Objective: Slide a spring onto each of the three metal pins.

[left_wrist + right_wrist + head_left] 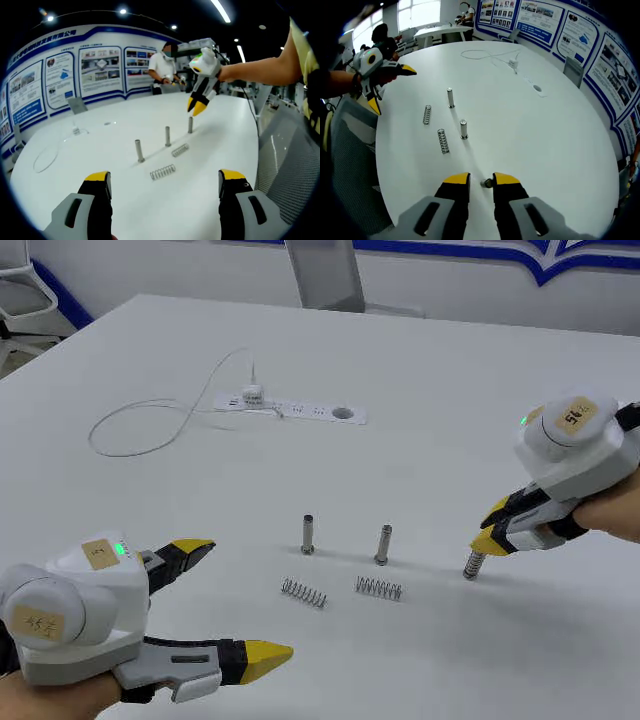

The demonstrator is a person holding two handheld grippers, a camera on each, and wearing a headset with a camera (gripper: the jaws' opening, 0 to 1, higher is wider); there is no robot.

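The left gripper (230, 598) hangs low at about 8 o'clock from the pins, its jaws spread wide with nothing between them. At 3 o'clock the right gripper (490, 533) tips down onto the third pin (486, 183), which already carries a fitted spring (473, 564) round its shaft. In the right gripper view the jaws stand close on either side of that pin's top. The gap is too small for me to tell whether they actually pinch it.

The first pin (308, 534) and second pin (383, 544) stand upright and bare on the white table (420, 390). All three pins form a row running from 9 to 3 o'clock. At 6 o'clock of the first pin, near it but not touching, the left loose spring (303, 592) lies on its side. The right loose spring (379, 588) lies the same way at 6 o'clock of the second pin.

Well off at 12 o'clock sits a power strip (290, 410), and its cable (140, 430) loops away toward 10 o'clock.
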